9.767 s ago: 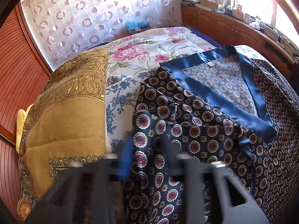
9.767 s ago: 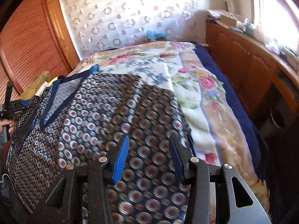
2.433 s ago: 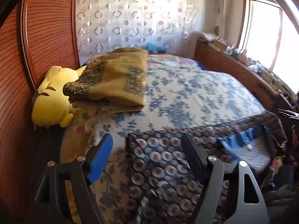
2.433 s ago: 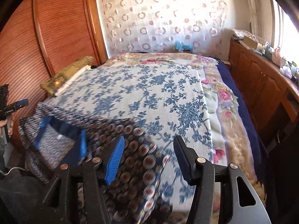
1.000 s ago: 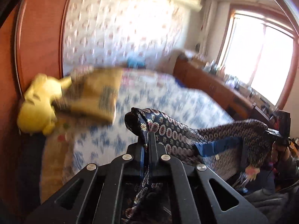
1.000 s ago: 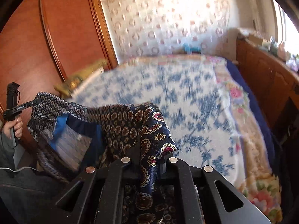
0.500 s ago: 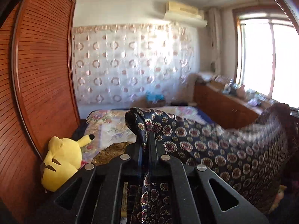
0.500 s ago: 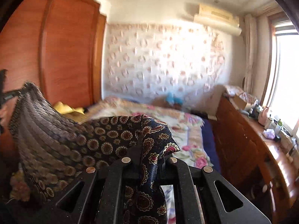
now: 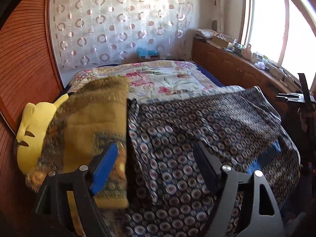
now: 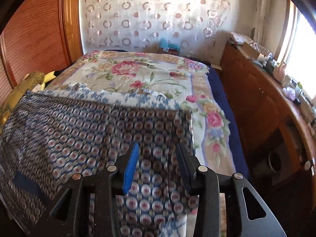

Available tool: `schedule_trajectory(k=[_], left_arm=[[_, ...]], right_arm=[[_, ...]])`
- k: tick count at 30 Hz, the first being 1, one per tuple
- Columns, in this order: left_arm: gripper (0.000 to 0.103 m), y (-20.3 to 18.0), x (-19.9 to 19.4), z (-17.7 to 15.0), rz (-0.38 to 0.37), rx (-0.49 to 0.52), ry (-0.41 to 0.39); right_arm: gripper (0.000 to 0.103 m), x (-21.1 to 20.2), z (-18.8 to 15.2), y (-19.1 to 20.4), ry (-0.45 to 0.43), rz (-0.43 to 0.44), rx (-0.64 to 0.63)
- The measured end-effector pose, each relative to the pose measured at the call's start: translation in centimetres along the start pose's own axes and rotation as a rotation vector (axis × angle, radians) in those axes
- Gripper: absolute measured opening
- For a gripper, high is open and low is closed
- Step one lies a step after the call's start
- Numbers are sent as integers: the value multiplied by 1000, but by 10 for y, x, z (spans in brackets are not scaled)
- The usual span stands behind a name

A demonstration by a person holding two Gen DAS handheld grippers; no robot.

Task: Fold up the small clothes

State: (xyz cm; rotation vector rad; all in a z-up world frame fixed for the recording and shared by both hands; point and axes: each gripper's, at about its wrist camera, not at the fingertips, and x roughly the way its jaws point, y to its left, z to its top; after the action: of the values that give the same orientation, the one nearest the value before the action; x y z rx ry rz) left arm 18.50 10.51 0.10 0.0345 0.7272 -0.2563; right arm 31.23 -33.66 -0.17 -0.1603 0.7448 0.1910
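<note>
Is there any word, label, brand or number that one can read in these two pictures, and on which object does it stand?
None can be read.
Boxes and bottles on the wooden counter: any print too small.
Blue box by the curtain: label blurred.
Patterned garment: only motifs, no letters.

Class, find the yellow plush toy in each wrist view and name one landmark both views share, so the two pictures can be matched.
Left wrist view: yellow plush toy at left edge, beside the folded mustard blanket.
Right wrist view: only its ear tip shows, far left.
Shared landmark: circle-patterned curtain behind the bed.
</note>
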Motion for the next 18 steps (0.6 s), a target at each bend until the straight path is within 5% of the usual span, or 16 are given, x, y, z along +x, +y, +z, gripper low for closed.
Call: schedule_trajectory(k=[10, 18], left_arm=[[79, -32, 14, -62, -36, 73, 92], [79, -26, 28, -85, -16, 45, 159]], right_arm=[[42, -45, -104, -19, 44, 121, 35], [38, -33, -136, -21, 73, 102, 43]])
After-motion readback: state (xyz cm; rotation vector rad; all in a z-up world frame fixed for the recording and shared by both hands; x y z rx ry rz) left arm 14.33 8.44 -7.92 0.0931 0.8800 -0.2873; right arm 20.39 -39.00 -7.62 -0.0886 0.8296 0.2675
